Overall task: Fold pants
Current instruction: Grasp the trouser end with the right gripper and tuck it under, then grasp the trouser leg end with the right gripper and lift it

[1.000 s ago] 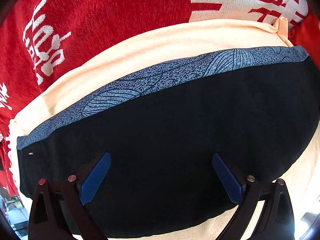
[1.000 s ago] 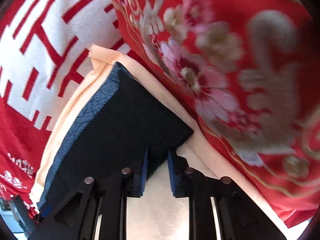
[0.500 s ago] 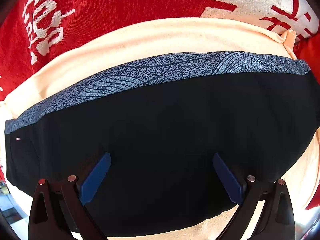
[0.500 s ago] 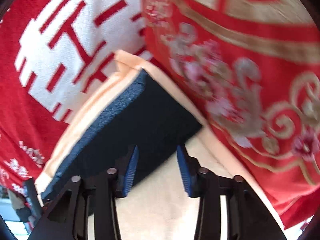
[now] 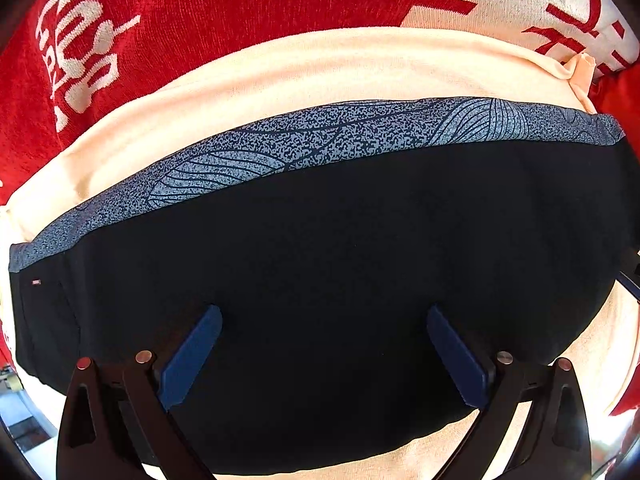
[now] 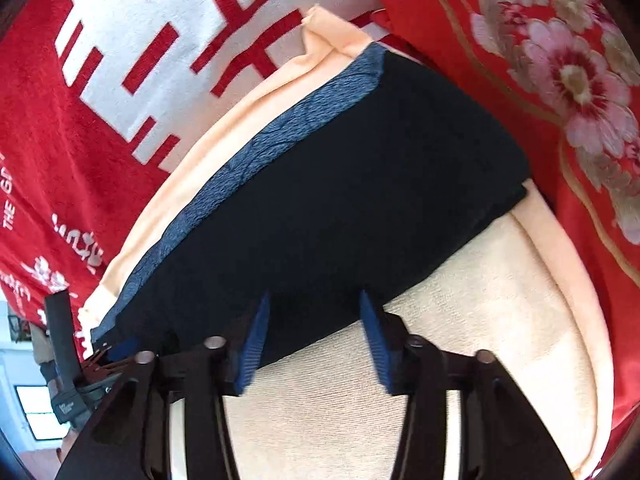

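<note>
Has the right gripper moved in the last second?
Yes. The right gripper has pulled back and opened; the black pants and the flowered red cloth beside them now sit farther up the right wrist view.

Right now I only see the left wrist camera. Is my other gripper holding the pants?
Observer: No. The right gripper is open, with a finger on each side of the near edge of the black pants, pinching nothing.
Operator: What's next to the pants over there?
Observer: A red cloth with pink flowers, just past the peach cloth under the pants.
Operator: Are they folded?
Observer: Their right edge shows stacked layers, so it looks like it.
</note>
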Tool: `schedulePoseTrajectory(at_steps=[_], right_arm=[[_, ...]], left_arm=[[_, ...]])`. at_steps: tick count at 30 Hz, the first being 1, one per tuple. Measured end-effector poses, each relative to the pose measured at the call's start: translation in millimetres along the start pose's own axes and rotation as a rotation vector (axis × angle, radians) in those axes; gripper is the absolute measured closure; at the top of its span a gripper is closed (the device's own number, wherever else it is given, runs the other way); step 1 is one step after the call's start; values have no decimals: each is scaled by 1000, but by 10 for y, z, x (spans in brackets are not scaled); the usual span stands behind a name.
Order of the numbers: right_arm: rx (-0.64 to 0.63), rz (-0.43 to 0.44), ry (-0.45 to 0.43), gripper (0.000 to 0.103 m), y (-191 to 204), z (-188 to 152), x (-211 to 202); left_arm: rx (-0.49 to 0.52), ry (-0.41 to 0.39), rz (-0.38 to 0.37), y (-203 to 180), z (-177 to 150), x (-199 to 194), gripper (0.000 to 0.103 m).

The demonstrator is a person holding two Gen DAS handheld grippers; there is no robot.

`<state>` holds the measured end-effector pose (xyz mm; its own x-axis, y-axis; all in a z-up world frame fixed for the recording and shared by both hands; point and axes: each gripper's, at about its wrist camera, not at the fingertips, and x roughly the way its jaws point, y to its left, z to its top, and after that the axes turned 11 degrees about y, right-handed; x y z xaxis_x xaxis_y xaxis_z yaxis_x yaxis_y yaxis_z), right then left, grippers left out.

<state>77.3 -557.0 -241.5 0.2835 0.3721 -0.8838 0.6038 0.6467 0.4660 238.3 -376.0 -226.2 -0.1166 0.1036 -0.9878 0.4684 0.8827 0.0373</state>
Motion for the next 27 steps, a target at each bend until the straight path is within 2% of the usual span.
schedulePoseTrajectory(at_steps=[2,7,10,14,15,16,18,22,27], right_arm=[[-43,-22,11,32,100,16,44],[-90,-60,37,22,193,4,97],[-84,-27,34,21,149,3,91],[-35,59,30,20,16,1,59],[-30,77,45,18,-2,2,71],[-20,91,71,12,-20,-6,111],[-11,104,60,11,-38,-43,140],[-30,77,48,10,24,-81,136],[35,138,22,10,-104,-157,21]], left_arm=[[8,5,9,-12,21,-2,0],[17,1,21,-10,70,-26,0],[14,-3,32,-16,82,-35,0],[13,-11,42,-42,68,-28,0],[14,-11,44,-49,45,-18,0],[15,-11,47,-55,48,-16,0],[18,-11,58,-110,34,-27,0],[24,-12,79,-152,46,-49,0],[22,-15,88,-220,79,-111,0]])
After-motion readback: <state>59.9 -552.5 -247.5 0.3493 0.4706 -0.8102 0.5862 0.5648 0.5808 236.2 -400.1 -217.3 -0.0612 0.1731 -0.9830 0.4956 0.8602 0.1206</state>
